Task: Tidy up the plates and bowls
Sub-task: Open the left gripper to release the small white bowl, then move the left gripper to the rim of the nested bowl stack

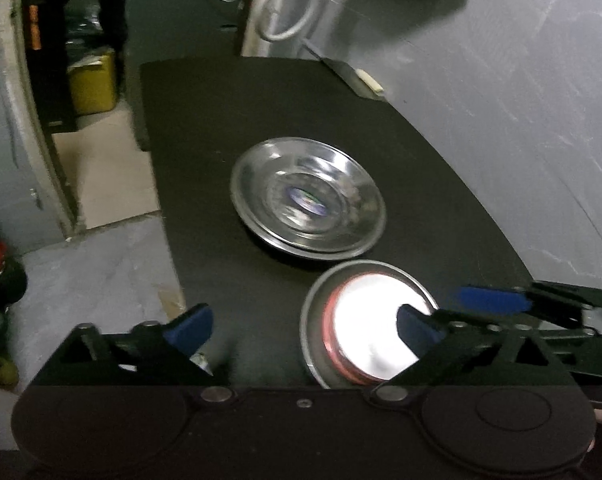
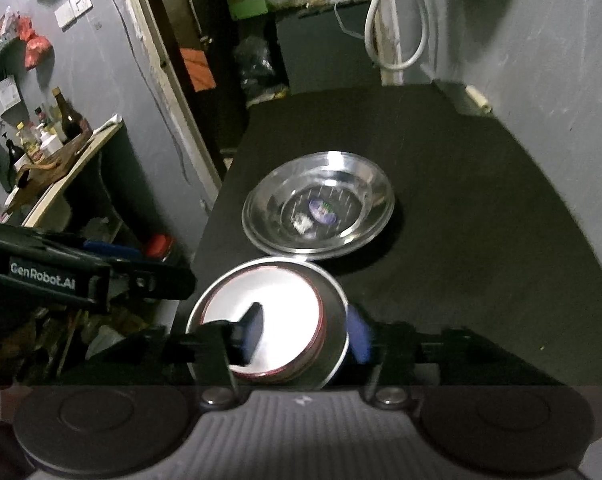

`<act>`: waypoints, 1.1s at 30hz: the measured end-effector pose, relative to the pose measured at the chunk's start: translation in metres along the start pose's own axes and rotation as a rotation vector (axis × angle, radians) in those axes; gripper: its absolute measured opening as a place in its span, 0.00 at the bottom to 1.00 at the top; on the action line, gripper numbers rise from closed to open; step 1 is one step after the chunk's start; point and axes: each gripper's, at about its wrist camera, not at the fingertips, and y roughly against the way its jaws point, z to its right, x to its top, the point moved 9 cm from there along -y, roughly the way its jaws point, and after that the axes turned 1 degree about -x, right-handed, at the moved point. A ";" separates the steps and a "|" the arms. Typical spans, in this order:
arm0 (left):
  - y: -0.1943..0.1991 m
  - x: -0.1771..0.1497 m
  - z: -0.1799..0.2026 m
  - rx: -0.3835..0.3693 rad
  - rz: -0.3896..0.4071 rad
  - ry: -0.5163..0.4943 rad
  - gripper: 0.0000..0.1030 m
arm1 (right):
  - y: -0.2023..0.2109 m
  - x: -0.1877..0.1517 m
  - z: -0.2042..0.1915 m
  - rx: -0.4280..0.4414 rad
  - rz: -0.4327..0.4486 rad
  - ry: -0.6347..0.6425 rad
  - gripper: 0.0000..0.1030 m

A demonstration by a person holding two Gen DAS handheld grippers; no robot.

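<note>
While right gripper (image 2: 307, 334) pinches round steel bowl (image 2: 269, 320) — shallow metal plate (image 2: 319, 204) nearby

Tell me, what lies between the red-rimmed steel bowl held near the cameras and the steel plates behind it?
Nothing. In the right wrist view, the red-rimmed steel bowl nearly meets the stacked shiny steel plates, with only a sliver of black table mat between.

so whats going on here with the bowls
A person is sorting steel dishes on a black table with two handheld grippers. The right gripper has its jaws closed on the wall of a small steel bowl with a red band inside. A wider steel plate sits just beyond it. The left gripper is open, holding nothing.
</note>
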 end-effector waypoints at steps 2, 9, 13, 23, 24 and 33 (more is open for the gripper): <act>0.003 -0.001 -0.007 0.017 0.018 0.019 0.99 | 0.004 0.003 0.001 -0.025 0.025 0.002 0.75; 0.009 -0.004 -0.030 0.043 0.089 0.082 0.99 | 0.014 0.004 0.015 -0.121 0.070 -0.010 1.00; 0.010 -0.004 -0.036 0.072 0.105 0.101 0.99 | 0.011 0.006 0.031 -0.192 0.067 -0.022 1.00; -0.015 -0.018 -0.034 0.223 -0.038 0.072 0.99 | -0.007 -0.002 0.067 -0.221 -0.057 -0.010 1.00; -0.018 -0.020 -0.033 0.238 -0.053 0.075 0.99 | -0.009 -0.002 0.070 -0.205 -0.069 -0.009 1.00; -0.026 -0.026 -0.020 0.341 -0.125 0.101 0.99 | -0.021 -0.002 0.080 -0.073 -0.139 0.050 1.00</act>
